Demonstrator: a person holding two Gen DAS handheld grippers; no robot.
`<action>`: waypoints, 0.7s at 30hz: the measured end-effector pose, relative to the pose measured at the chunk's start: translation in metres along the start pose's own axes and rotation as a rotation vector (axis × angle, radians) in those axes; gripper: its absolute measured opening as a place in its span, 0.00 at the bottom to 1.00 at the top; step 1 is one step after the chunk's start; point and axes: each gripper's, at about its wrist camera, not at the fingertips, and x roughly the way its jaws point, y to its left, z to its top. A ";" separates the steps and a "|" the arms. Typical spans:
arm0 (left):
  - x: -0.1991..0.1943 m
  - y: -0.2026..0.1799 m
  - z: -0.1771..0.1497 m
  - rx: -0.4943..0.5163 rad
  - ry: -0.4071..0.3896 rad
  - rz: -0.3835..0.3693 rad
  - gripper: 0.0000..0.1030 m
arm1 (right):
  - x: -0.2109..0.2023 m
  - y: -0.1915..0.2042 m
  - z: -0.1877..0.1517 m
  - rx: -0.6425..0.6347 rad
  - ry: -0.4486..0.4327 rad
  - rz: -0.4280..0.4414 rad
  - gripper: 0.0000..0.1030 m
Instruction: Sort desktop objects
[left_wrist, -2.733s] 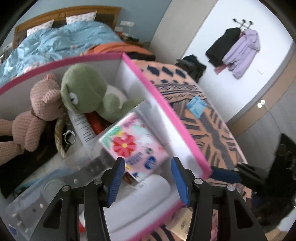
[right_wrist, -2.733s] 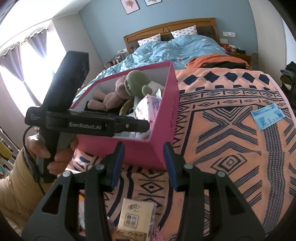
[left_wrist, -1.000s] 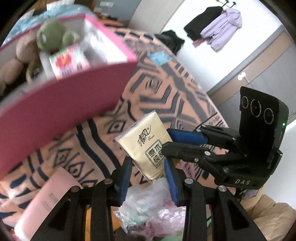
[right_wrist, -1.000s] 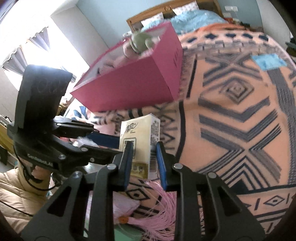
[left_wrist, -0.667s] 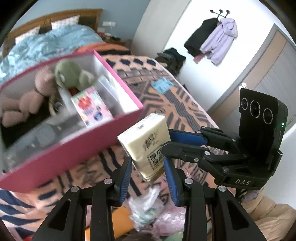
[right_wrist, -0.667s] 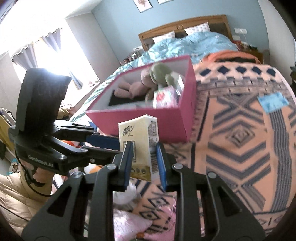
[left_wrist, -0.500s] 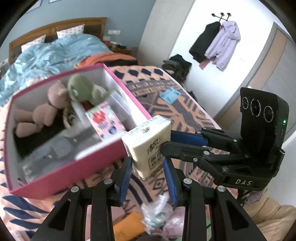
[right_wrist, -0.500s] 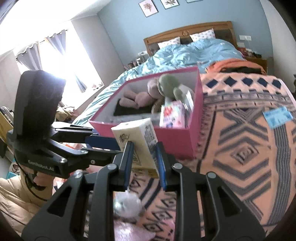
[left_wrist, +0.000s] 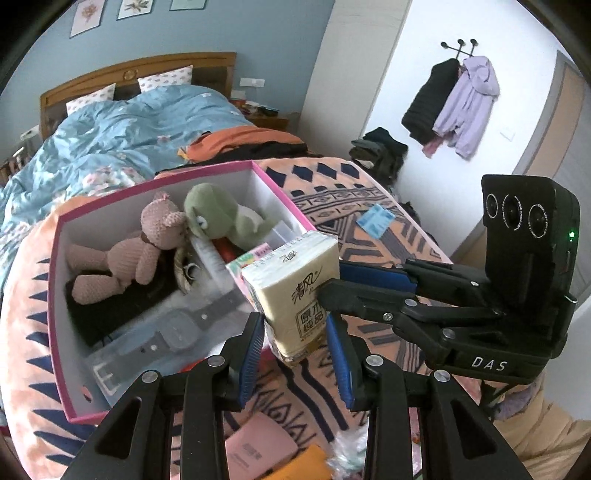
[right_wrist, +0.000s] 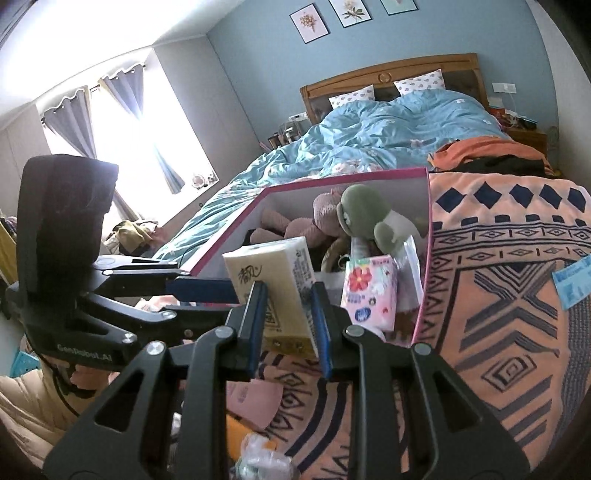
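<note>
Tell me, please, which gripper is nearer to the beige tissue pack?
Right. The right gripper is clamped on the tissue pack, with a finger on either side. The left gripper straddles its lower end from the other direction; whether it touches is unclear.

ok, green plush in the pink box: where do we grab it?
By the head of the green plush, coming straight down from above. The head is round, soft and sits highest among the contents. The pink box walls and the pink knitted bear right beside it block a side approach.
</note>
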 end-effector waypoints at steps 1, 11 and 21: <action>0.001 0.003 0.002 -0.002 -0.001 0.002 0.33 | 0.002 -0.001 0.002 0.006 -0.001 0.003 0.27; 0.031 0.030 0.015 -0.042 0.063 0.028 0.33 | 0.038 -0.019 0.014 0.071 0.050 -0.013 0.25; 0.057 0.046 0.003 -0.075 0.151 0.035 0.33 | 0.068 -0.025 0.004 0.088 0.165 -0.051 0.21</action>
